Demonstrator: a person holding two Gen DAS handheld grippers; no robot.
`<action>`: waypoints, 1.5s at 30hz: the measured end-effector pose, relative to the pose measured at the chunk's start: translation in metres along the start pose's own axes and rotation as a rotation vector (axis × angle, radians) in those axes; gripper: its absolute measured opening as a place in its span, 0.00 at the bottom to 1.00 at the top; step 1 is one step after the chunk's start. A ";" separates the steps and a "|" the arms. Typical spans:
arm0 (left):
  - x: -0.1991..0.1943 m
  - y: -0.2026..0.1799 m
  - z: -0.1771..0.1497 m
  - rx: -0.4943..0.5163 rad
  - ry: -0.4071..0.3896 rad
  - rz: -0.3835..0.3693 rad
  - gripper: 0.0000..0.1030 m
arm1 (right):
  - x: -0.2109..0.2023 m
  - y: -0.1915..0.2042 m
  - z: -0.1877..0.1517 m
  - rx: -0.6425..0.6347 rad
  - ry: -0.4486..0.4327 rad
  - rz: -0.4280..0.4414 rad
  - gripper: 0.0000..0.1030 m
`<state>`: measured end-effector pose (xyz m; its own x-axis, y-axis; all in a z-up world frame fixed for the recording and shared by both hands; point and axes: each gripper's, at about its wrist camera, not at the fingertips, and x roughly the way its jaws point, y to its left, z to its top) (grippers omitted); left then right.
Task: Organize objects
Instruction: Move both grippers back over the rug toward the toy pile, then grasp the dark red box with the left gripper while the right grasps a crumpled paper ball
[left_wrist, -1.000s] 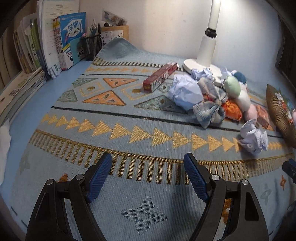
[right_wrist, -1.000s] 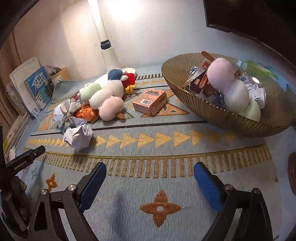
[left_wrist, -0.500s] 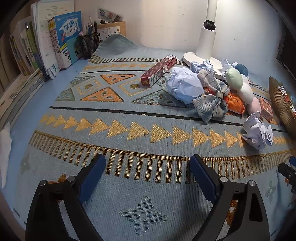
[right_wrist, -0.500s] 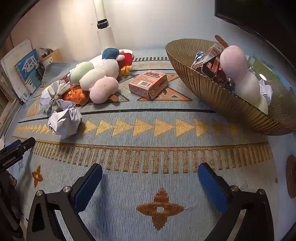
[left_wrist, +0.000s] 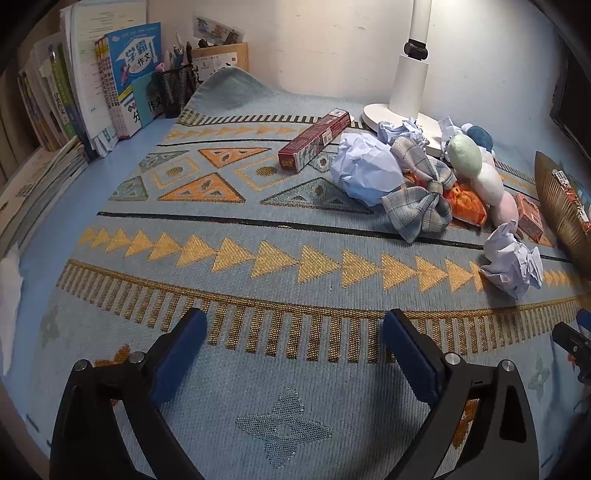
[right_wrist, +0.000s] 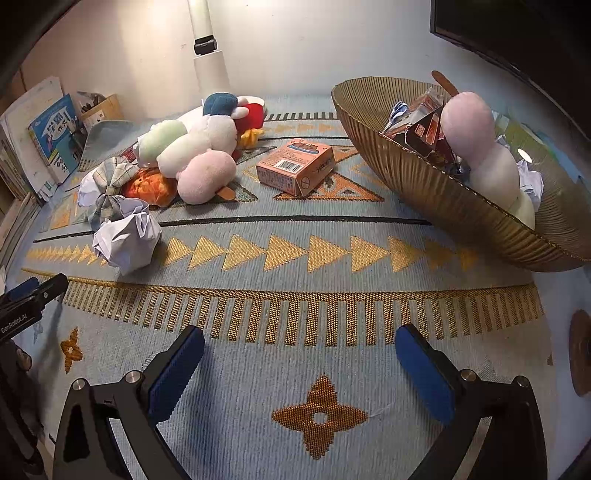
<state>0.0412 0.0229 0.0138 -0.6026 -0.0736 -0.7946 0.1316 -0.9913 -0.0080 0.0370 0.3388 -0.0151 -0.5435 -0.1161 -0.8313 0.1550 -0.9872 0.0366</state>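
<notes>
My left gripper is open and empty, low over the patterned mat. My right gripper is open and empty too. A pile lies on the mat: a crumpled paper ball, also in the left wrist view, a plaid bow, a larger paper wad, an orange pouch, a plush skewer, a pink box and a long red box. A gold ribbed bowl at the right holds a plush skewer, packets and paper.
A white lamp base stands behind the pile. Books and a mesh pen holder line the left back wall. A dark screen is at the upper right. A round coaster lies at the right edge.
Both grippers have moved forward toward the pile and bowl, so the objects look nearer. Both jaws have opened a little wider. Nothing on the mat has moved.
</notes>
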 end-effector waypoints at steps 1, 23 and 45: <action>-0.001 0.001 0.000 -0.006 -0.006 -0.003 0.94 | 0.002 0.000 0.002 -0.004 0.001 0.000 1.00; 0.094 -0.019 0.149 0.201 -0.030 -0.190 0.64 | 0.025 0.075 0.046 -0.024 -0.013 0.330 0.99; -0.009 0.048 0.041 0.022 -0.044 -0.155 0.14 | -0.044 0.030 -0.012 -0.135 -0.147 0.173 0.46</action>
<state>0.0209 -0.0281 0.0452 -0.6486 0.0760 -0.7574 0.0177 -0.9932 -0.1149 0.0756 0.3152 0.0156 -0.6115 -0.3064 -0.7295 0.3592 -0.9290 0.0890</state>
